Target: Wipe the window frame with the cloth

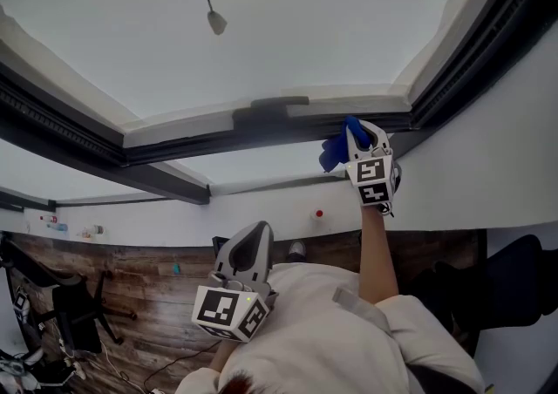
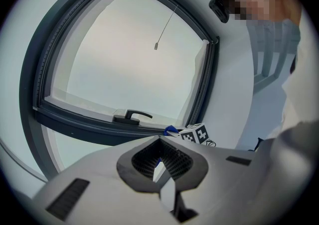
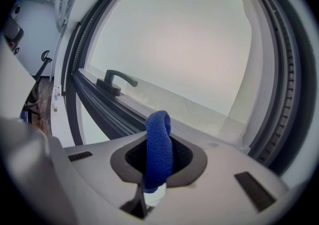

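A dark wood-plank floor [image 1: 131, 292] runs below the white wall. On it stand a black office chair [image 1: 74, 309] at the left and another dark chair [image 1: 514, 283] at the right. A thin cable [image 1: 179, 364] trails across the boards, and a small teal item [image 1: 175, 268] lies near the wall.

Flat pale daylight fills the dark-framed window [image 1: 296, 35], white wall [image 1: 261, 213] runs beneath it, and a black chair [image 1: 65, 309] stands on wood-plank flooring [image 1: 144, 283].

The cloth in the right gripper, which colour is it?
Blue. The cloth shows best in the right gripper view.
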`<state>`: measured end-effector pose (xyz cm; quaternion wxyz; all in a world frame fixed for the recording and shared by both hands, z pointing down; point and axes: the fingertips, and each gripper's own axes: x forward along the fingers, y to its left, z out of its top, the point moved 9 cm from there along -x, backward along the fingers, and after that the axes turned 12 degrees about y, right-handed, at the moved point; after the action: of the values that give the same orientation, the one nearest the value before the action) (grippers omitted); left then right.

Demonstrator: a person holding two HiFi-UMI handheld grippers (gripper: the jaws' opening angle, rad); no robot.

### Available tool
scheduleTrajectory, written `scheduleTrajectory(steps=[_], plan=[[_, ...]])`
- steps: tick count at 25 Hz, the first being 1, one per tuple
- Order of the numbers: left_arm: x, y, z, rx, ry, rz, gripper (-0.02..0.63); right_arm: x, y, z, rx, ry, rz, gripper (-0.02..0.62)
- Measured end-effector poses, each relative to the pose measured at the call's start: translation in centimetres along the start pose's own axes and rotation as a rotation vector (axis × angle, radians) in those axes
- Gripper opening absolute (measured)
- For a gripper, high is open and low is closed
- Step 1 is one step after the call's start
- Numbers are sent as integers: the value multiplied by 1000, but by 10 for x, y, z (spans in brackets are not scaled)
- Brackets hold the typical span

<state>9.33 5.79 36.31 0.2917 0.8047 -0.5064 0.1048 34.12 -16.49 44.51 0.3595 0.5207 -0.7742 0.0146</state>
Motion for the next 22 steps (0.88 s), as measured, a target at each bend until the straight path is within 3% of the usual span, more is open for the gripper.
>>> scheduleTrajectory(steps=[22], plan=[[6, 2, 3, 8, 11, -28, 5, -4, -19, -12, 42, 24, -50, 49]])
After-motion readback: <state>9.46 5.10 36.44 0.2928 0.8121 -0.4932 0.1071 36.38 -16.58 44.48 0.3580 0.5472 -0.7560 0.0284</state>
